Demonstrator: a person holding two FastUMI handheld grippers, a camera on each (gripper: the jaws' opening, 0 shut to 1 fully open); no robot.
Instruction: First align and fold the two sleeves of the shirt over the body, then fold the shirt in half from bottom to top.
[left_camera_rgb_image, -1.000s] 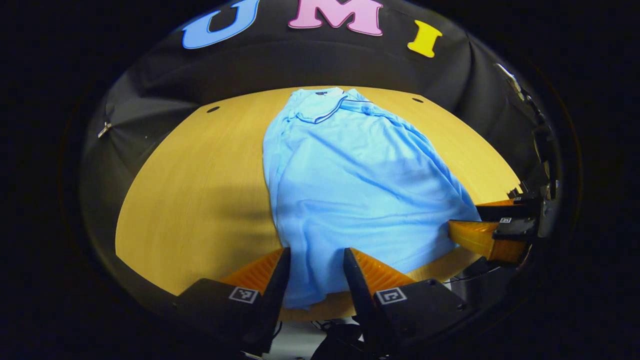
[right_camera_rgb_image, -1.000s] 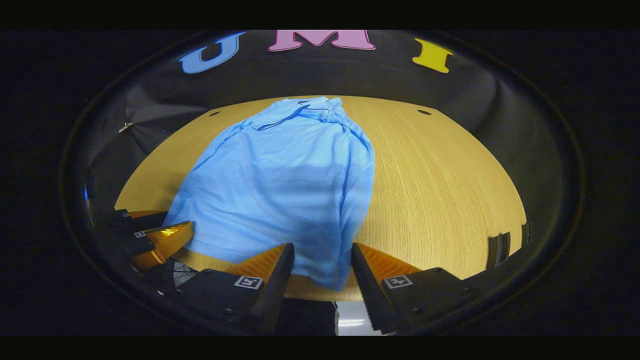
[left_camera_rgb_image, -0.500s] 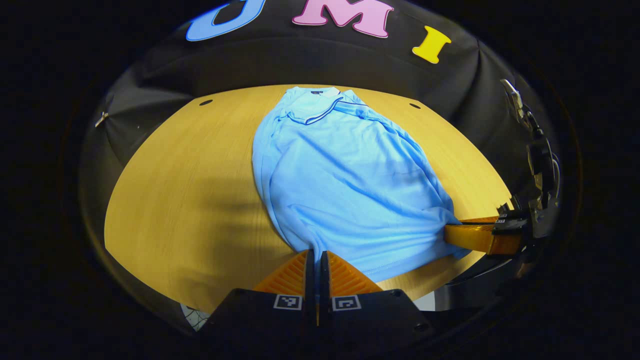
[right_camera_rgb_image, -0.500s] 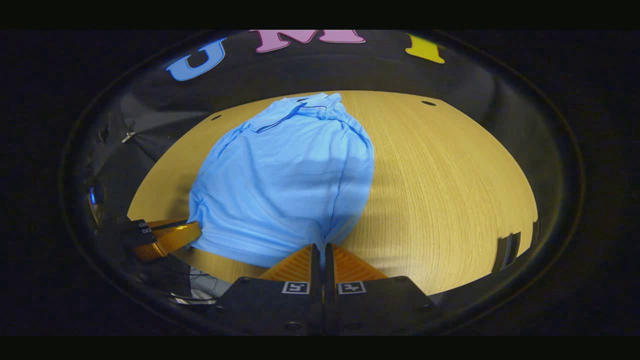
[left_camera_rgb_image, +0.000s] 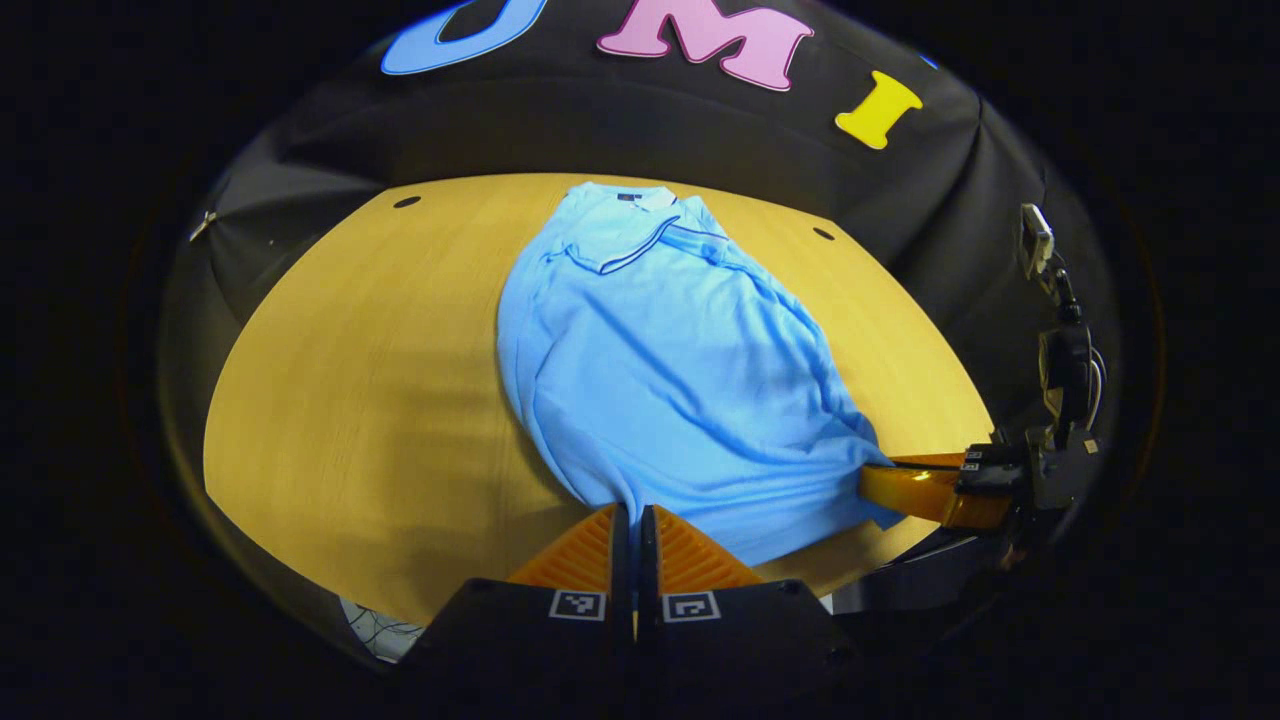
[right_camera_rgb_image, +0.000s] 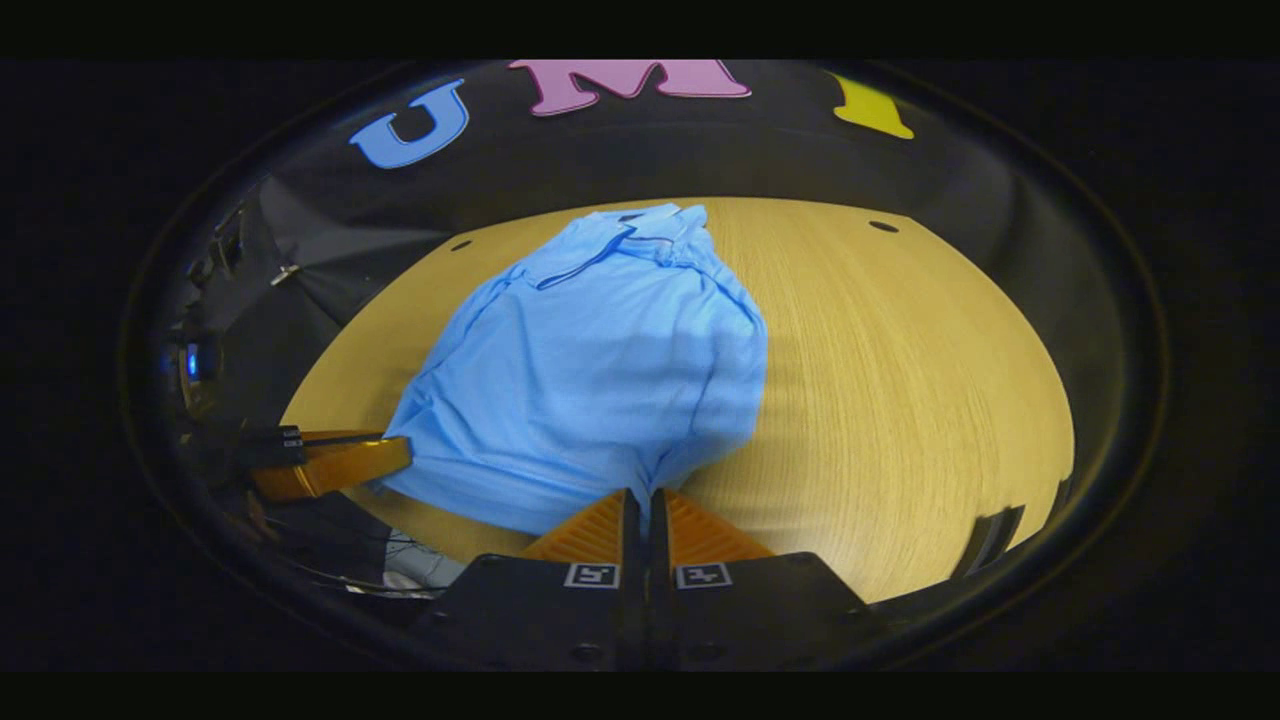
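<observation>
We see the light blue shirt (left_camera_rgb_image: 670, 370) lying lengthwise on the wooden table (left_camera_rgb_image: 360, 360), collar with its dark edging at 12 o'clock, sleeves folded in over the body, and the cloth creased and drawn toward the two bottom corners. Our left gripper (left_camera_rgb_image: 632, 520) has its fingers clenched on the hem corner at 6 o'clock in the left gripper view. Our right gripper (right_camera_rgb_image: 645, 505) likewise pinches the other hem corner at 6 o'clock in the right gripper view, where the fabric bunches into a narrow peak.
</observation>
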